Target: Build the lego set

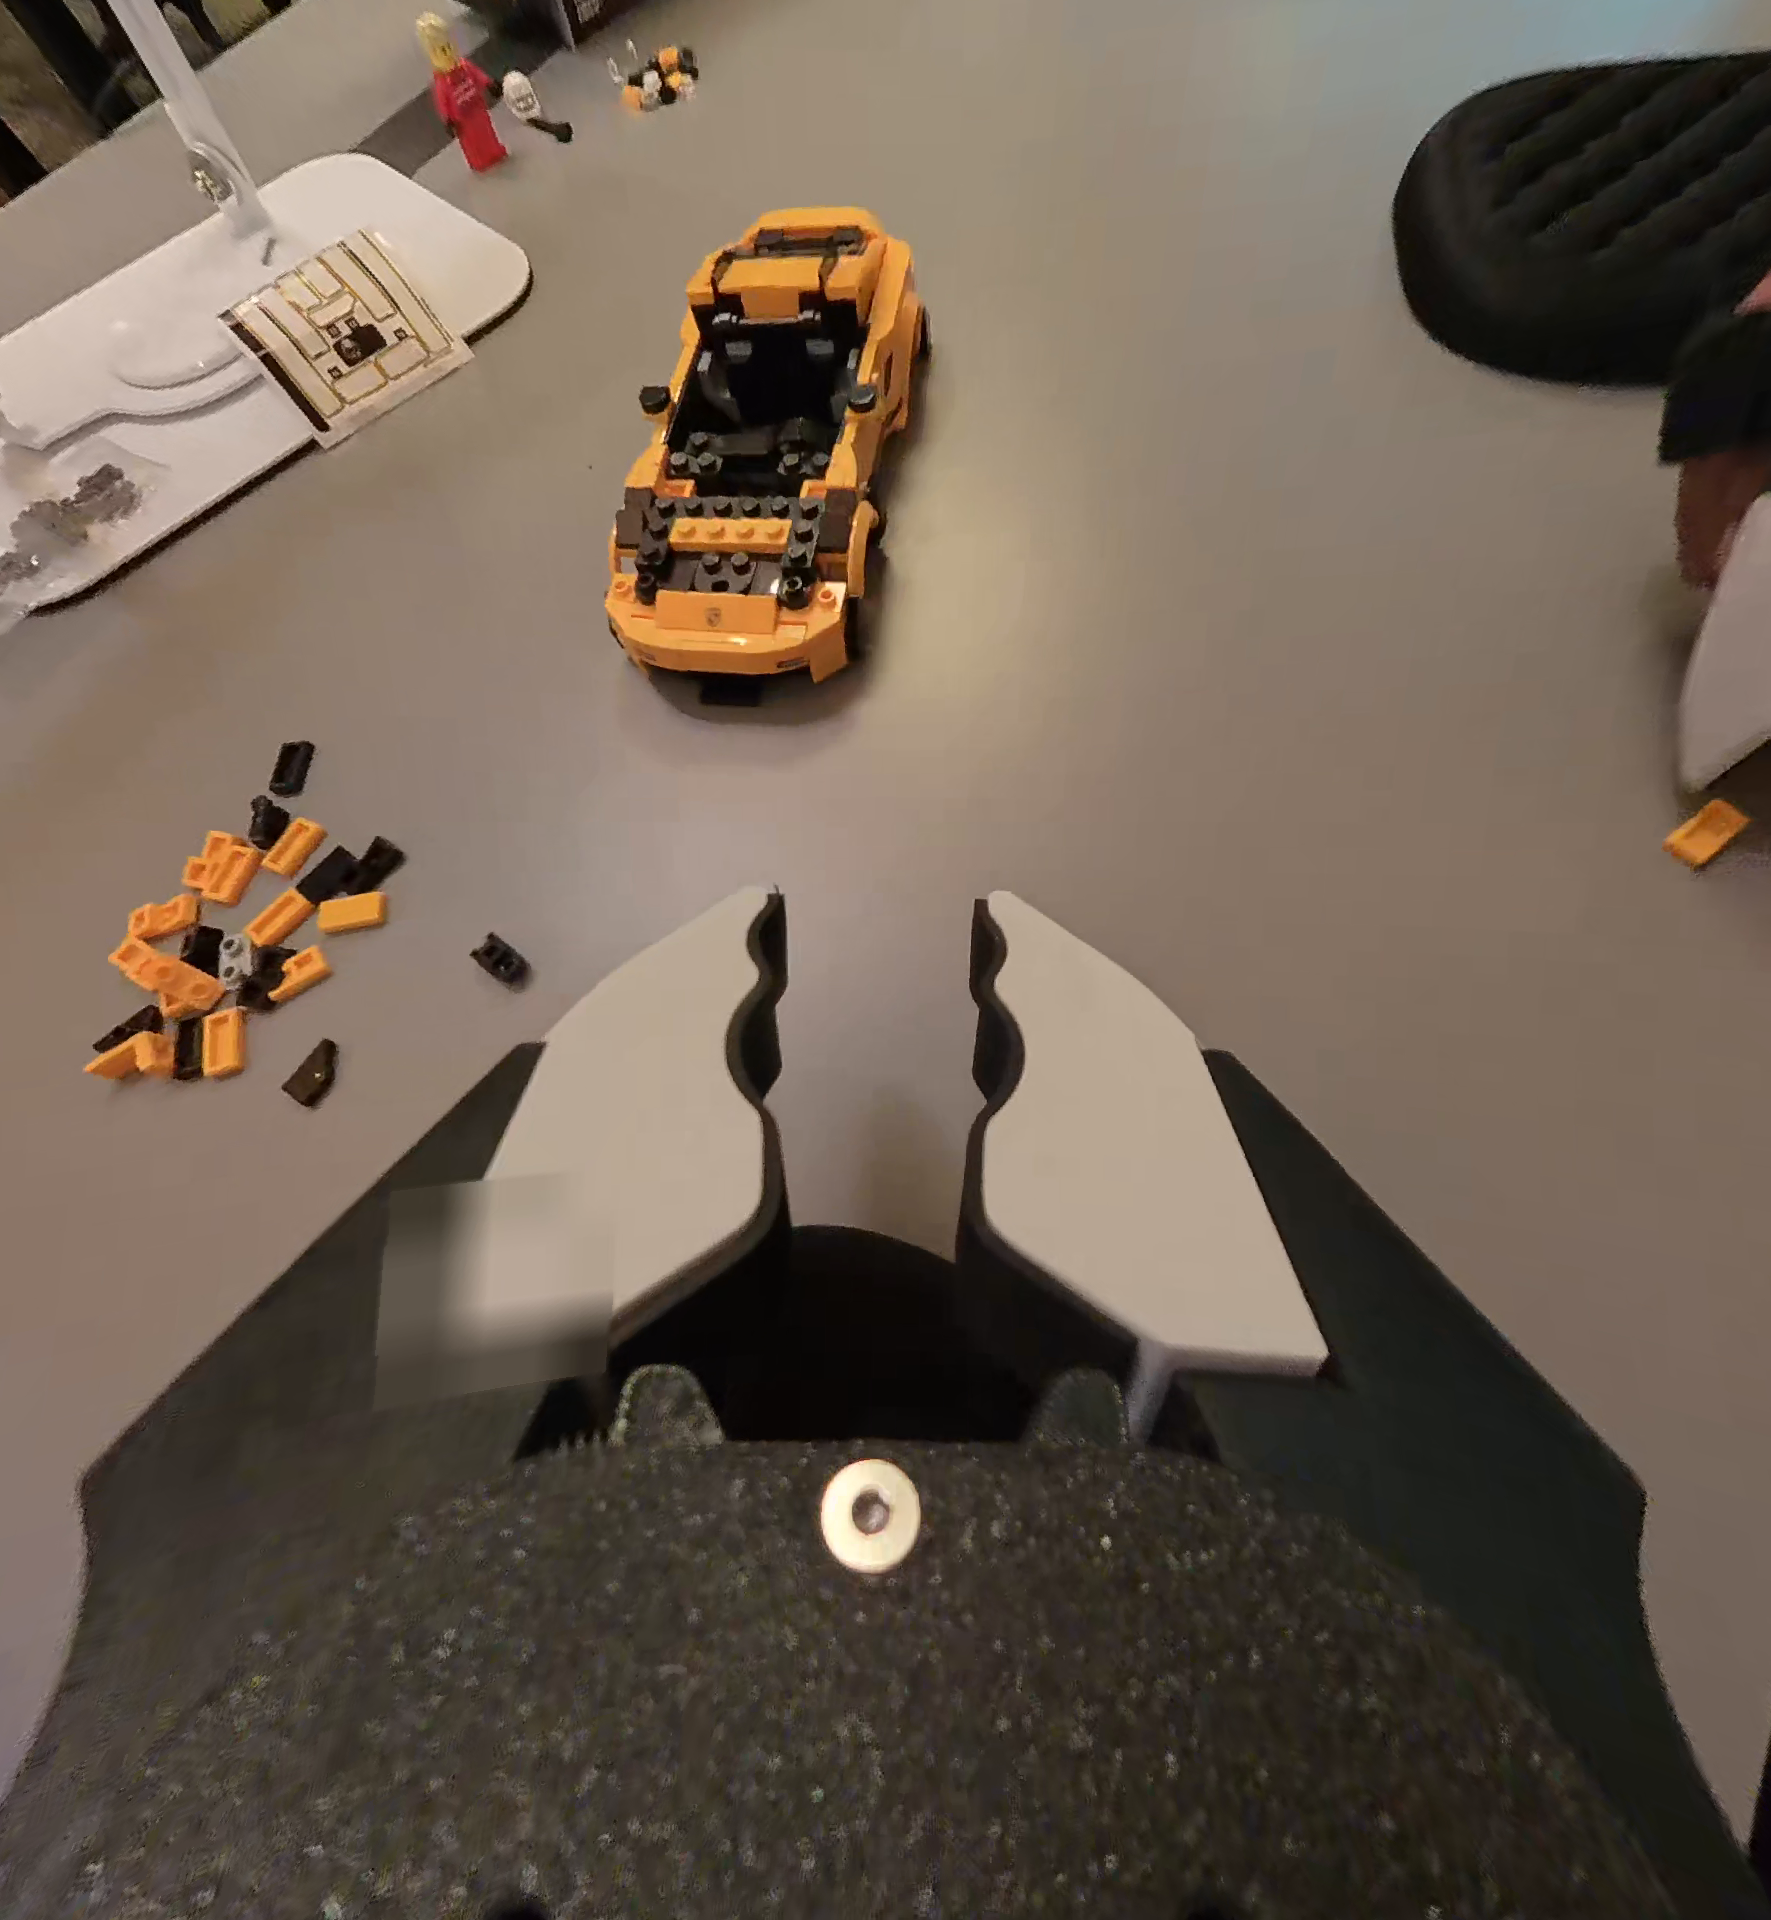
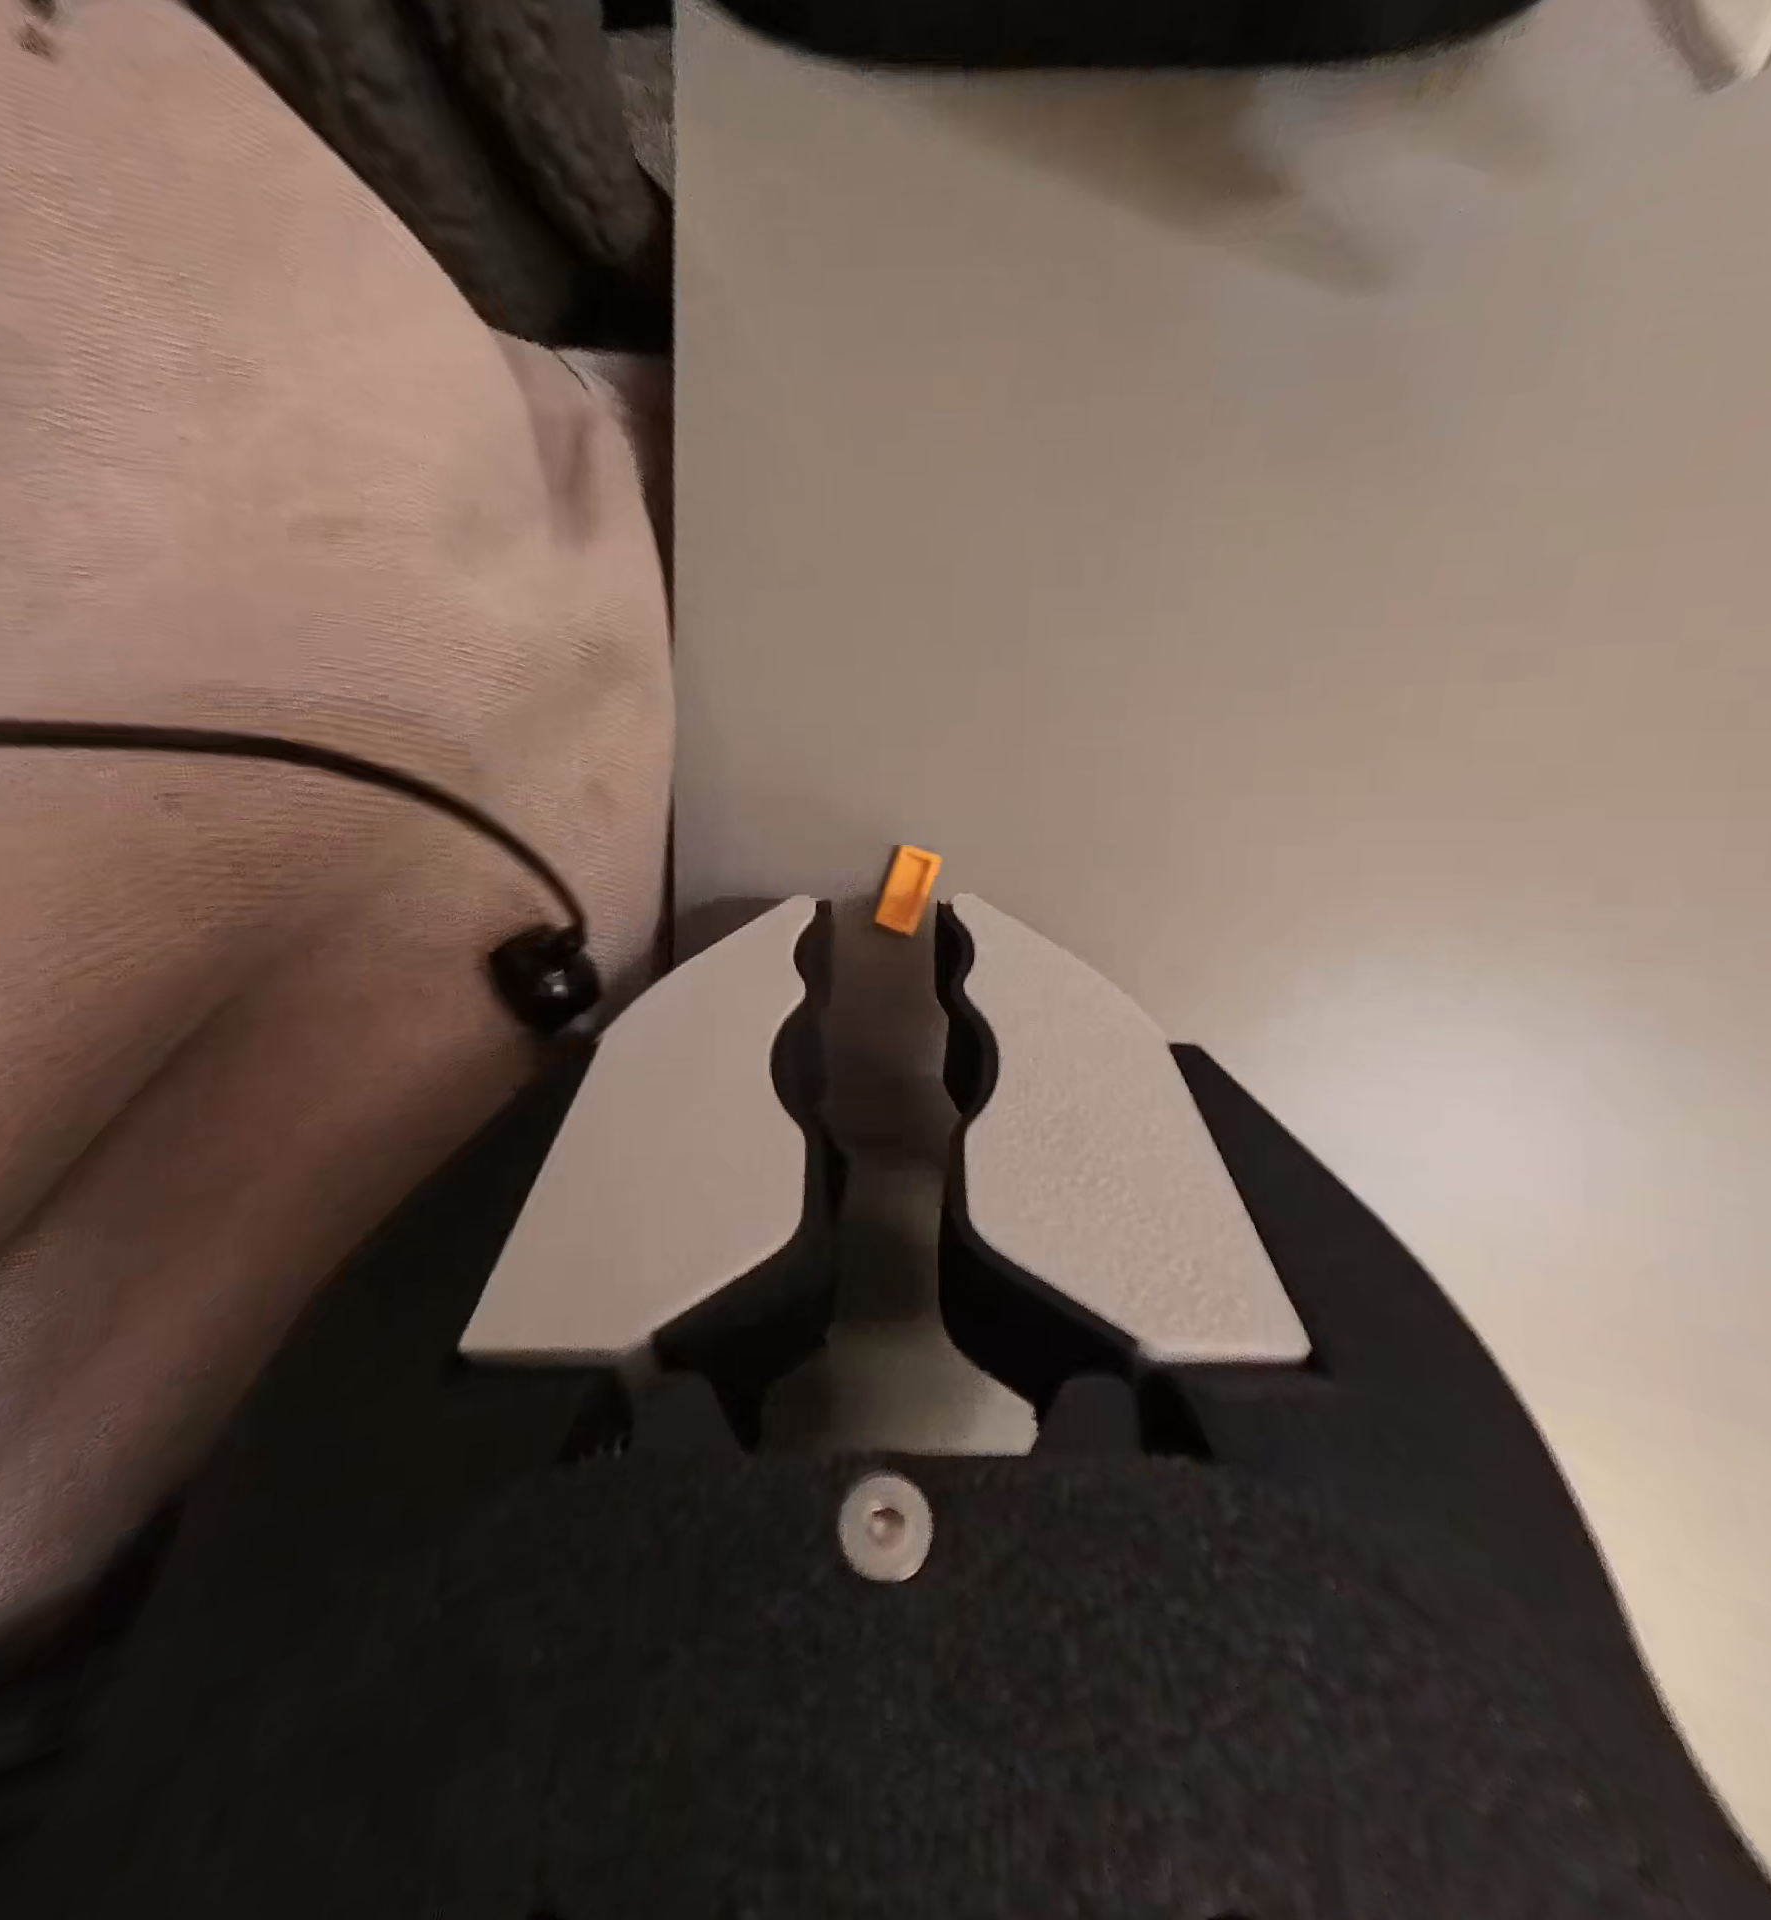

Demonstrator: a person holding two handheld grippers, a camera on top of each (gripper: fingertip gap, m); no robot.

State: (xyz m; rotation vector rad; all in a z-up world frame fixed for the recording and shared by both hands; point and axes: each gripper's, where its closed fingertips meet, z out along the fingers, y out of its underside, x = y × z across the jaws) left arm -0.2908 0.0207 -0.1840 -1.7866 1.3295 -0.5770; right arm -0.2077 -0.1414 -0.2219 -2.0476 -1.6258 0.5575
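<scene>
An orange and black lego car (image 1: 765,457) stands mid-table, its roof and hood open with studs showing. A pile of small orange and black pieces (image 1: 226,935) lies to the left. My left gripper (image 1: 879,904) is open and empty, above the table short of the car. My right gripper (image 2: 883,906) is open, its tips on either side of a small orange piece (image 2: 907,889) that lies on the table near its edge, not gripped. The same piece (image 1: 1705,831) shows at the right edge of the left wrist view, beside the right gripper's grey finger (image 1: 1733,665).
A white stand base (image 1: 237,343) with a sticker sheet (image 1: 346,338) and a clear bag of grey parts (image 1: 19,551) sits far left. A red minifigure (image 1: 465,99) and small parts (image 1: 661,75) lie at the back. A black chair seat (image 1: 1608,208) is at the right. Cloth and a black cord (image 2: 361,769) lie beyond the table's edge. Tip to tip, the grippers are about 20 centimeters apart.
</scene>
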